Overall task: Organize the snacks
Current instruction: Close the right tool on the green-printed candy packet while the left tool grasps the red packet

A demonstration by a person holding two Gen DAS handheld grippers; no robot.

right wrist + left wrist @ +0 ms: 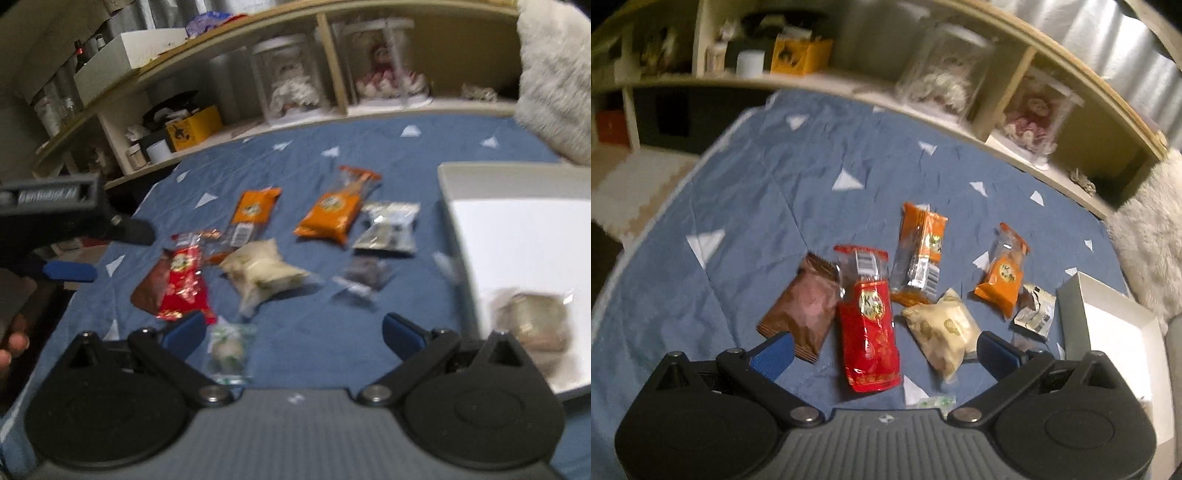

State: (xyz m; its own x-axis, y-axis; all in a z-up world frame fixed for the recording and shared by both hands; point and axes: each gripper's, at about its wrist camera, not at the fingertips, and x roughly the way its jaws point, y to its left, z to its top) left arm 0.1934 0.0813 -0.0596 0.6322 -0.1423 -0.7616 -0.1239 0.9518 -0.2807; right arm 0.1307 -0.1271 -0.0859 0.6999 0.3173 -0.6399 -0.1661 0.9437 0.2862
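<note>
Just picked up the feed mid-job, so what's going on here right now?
A person is sorting wrapped snacks on a blue bedspread into a white box. One snack already lies in the box. The rest, including a red packet and a cream packet, sit loose on the spread. The left gripper and right gripper are both open, holding nothing.

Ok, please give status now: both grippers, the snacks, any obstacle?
Left gripper open, empty. Right gripper open, empty. One snack in white box, rest on blue cloth. Nothing blocking.
</note>
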